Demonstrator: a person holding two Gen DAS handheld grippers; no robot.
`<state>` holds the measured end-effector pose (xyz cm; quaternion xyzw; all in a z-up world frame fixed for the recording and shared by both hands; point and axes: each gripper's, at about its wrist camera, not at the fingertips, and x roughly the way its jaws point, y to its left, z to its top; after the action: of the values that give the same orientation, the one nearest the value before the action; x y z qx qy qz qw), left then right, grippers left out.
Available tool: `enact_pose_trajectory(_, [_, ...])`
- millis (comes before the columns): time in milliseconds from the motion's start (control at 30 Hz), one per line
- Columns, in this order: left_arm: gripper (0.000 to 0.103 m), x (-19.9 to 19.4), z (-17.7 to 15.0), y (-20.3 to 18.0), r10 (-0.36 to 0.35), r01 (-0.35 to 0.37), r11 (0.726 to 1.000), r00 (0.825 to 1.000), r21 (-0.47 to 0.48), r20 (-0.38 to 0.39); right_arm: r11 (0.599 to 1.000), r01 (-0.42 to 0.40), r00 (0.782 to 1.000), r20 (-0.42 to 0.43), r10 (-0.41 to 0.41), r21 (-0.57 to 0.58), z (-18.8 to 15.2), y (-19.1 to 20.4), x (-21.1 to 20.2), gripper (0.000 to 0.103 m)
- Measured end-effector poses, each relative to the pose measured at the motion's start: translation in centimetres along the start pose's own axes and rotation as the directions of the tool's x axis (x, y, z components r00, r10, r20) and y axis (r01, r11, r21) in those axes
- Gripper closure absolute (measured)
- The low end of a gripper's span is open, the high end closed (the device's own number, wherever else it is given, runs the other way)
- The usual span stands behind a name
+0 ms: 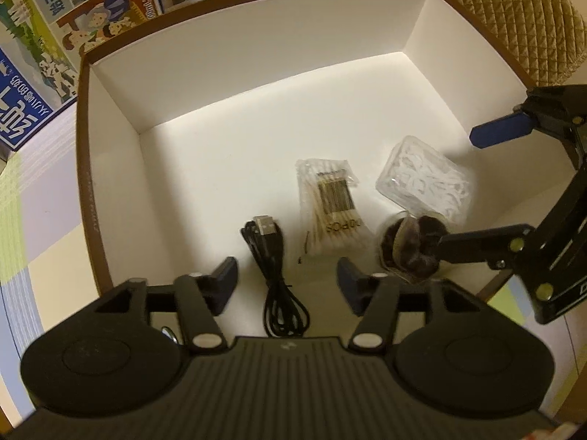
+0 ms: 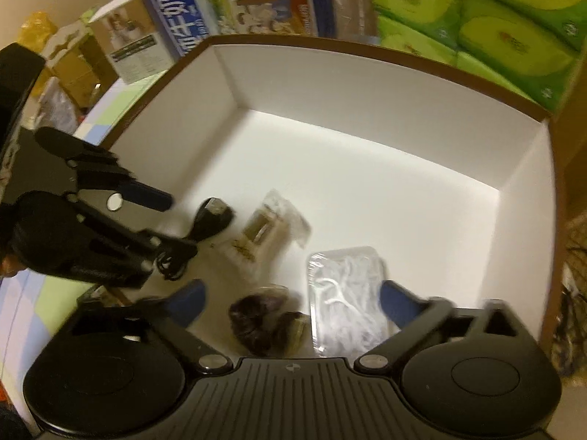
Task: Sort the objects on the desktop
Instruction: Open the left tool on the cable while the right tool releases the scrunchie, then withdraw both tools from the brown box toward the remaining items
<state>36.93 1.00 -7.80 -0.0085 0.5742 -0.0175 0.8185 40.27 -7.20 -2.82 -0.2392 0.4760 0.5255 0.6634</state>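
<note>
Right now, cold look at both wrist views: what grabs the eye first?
The big white-lined box fills both views, with four items clustered near its front: a black USB cable, a cotton swab packet, a clear case of floss picks and a dark hair tie pack. Both grippers, left and right, hang open over them.

Right wrist view motion-blurred; cable (image 2: 205, 227) partly hidden behind left gripper (image 2: 167, 222); dark bundle (image 2: 256, 324) indistinct.
</note>
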Motion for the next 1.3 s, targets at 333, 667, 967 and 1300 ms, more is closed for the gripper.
enact_pose_trajectory(333, [0.025,-1.4,0.3,-0.6,0.001,-0.001,1.0,1.0,-0.024,0.019,0.999,0.014,1.0,-0.004,-0.014,0.052,-0.9,-0.6,-1.5,0.002])
enact_pose_trajectory(667, [0.022,-5.2,-0.2,-1.3,0.015,-0.011,0.999,0.995,-0.037,0.097,0.997,0.057,0.996,0.059,-0.06,0.044,-1.7,0.4,-4.0,0.002])
enact_pose_trajectory(967, [0.021,-9.0,-2.2,-1.9,0.013,-0.008,0.999,0.988,-0.039,0.151,0.995,0.069,0.989,0.125,-0.078,0.07,-3.2,1.7,-6.5,0.002])
enact_pose_trajectory(1300, [0.021,-13.0,-4.4,-2.5,0.022,-0.011,0.999,0.974,-0.048,0.225,0.992,0.094,0.971,0.213,-0.11,0.084,-4.9,4.1,-9.7,0.002])
